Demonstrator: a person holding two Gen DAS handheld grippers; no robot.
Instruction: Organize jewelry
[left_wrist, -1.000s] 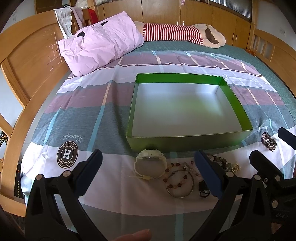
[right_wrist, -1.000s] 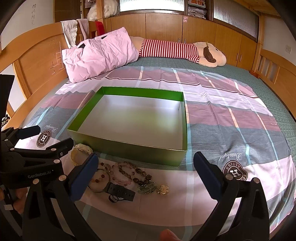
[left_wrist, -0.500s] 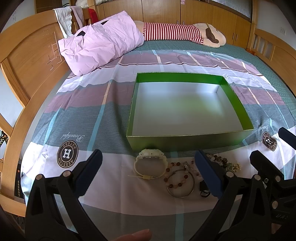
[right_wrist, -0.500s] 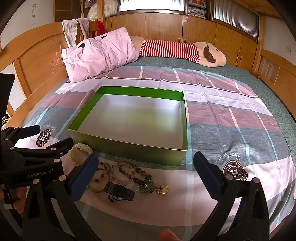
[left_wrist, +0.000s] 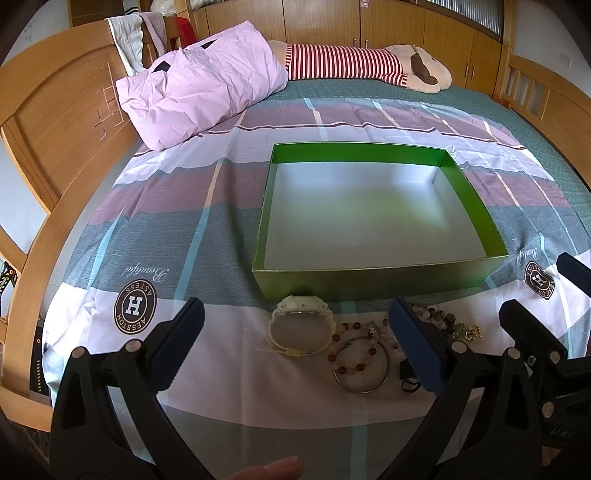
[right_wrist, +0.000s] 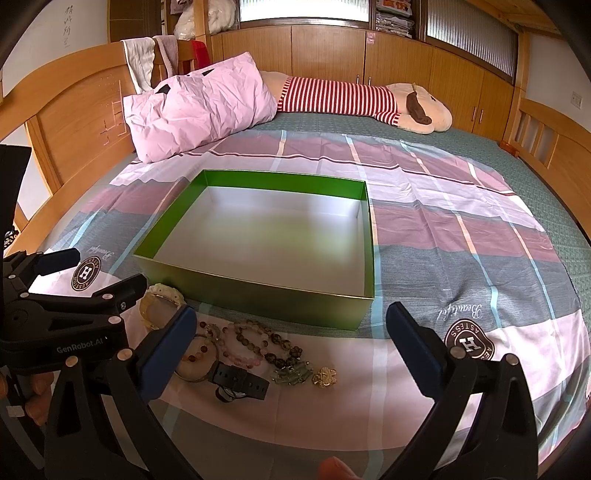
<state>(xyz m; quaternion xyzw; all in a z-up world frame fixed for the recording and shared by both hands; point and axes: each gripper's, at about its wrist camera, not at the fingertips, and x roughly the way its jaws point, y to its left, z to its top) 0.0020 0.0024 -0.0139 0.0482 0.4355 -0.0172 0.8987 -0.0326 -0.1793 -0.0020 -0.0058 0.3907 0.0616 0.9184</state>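
An empty green box (left_wrist: 369, 280) with a pale floor sits on the bedspread; it also shows in the right wrist view (right_wrist: 258, 295). In front of it lie a cream watch (left_wrist: 301, 326), a metal bangle with a bead bracelet (left_wrist: 362, 363), a pink bead bracelet (right_wrist: 245, 345), a dark bead bracelet (right_wrist: 282, 349), a black watch (right_wrist: 238, 380), a green charm (right_wrist: 293, 374) and a gold brooch (right_wrist: 325, 376). My left gripper (left_wrist: 295, 332) is open above the cream watch. My right gripper (right_wrist: 291, 339) is open above the bracelets. Both are empty.
A pink pillow (left_wrist: 199, 92) and a striped plush toy (left_wrist: 365, 68) lie at the far end of the bed. A wooden headboard (left_wrist: 62, 122) runs along the left. The right gripper (left_wrist: 546, 332) shows at the right of the left wrist view.
Both grippers have barely moved; the view has shifted only slightly. Nothing has been picked up.
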